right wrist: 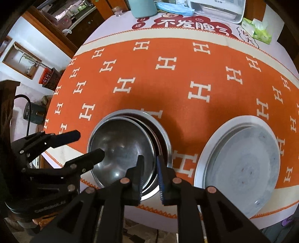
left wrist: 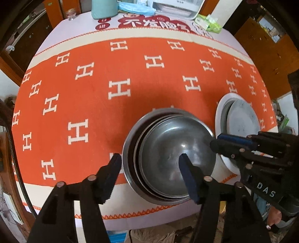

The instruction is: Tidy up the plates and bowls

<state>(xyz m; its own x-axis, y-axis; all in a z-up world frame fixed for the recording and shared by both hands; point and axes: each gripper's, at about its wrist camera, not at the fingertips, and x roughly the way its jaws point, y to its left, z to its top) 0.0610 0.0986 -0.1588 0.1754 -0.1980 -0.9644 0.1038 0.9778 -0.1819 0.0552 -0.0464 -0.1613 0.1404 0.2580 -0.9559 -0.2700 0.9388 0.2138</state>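
Observation:
A stack of steel bowls (left wrist: 168, 155) sits near the front edge of the orange cloth; it also shows in the right wrist view (right wrist: 123, 147). To its right a grey plate (right wrist: 246, 164) lies tilted inside a white plate (right wrist: 205, 149); both show in the left wrist view (left wrist: 241, 119). My left gripper (left wrist: 151, 168) is open, its fingers astride the near left rim of the bowl stack. My right gripper (right wrist: 150, 168) has its jaws narrowly apart around the right rim of the stack; I cannot tell whether they clamp it.
The table (left wrist: 130, 78) carries an orange H-patterned cloth. At the back stand a teal cup (left wrist: 103, 8), a blue cloth (left wrist: 134, 8), a white tray (left wrist: 177, 7) and a green tissue pack (left wrist: 209, 23). Wooden furniture surrounds the table.

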